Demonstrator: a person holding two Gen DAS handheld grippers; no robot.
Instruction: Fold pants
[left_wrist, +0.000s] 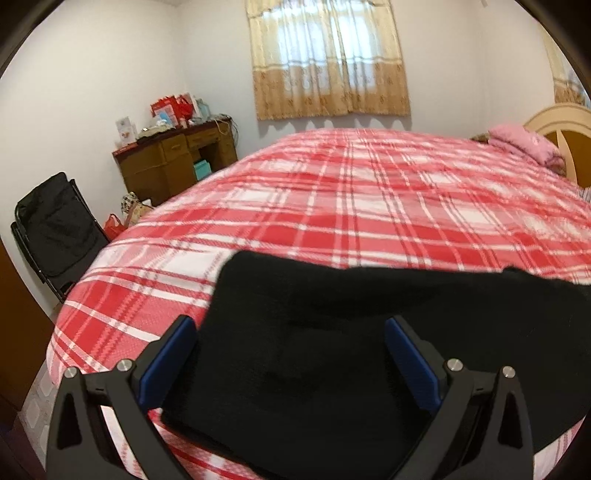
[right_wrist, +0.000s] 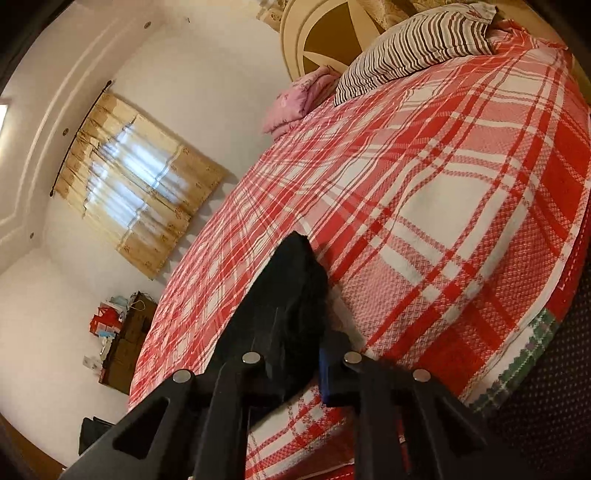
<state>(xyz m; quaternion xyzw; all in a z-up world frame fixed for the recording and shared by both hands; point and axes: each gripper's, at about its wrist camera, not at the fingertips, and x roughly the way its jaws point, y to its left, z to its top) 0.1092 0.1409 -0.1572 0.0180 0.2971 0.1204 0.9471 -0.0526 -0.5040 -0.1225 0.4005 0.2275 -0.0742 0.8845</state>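
On the plaid bed (left_wrist: 369, 192), the left tool (left_wrist: 291, 328) is spread over black pants (left_wrist: 314, 350); the right tool (right_wrist: 291, 354) pinches them.

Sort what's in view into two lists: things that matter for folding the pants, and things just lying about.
For the job:
black pants
plaid bedspread they lie on
left gripper, open
right gripper

Lying about:
striped pillow
pink blanket
wooden desk
black chair
curtain

No readable text, label, brand or number anywhere; boxes (left_wrist: 173, 109) on desk (left_wrist: 177, 158) carry print too small to make out.
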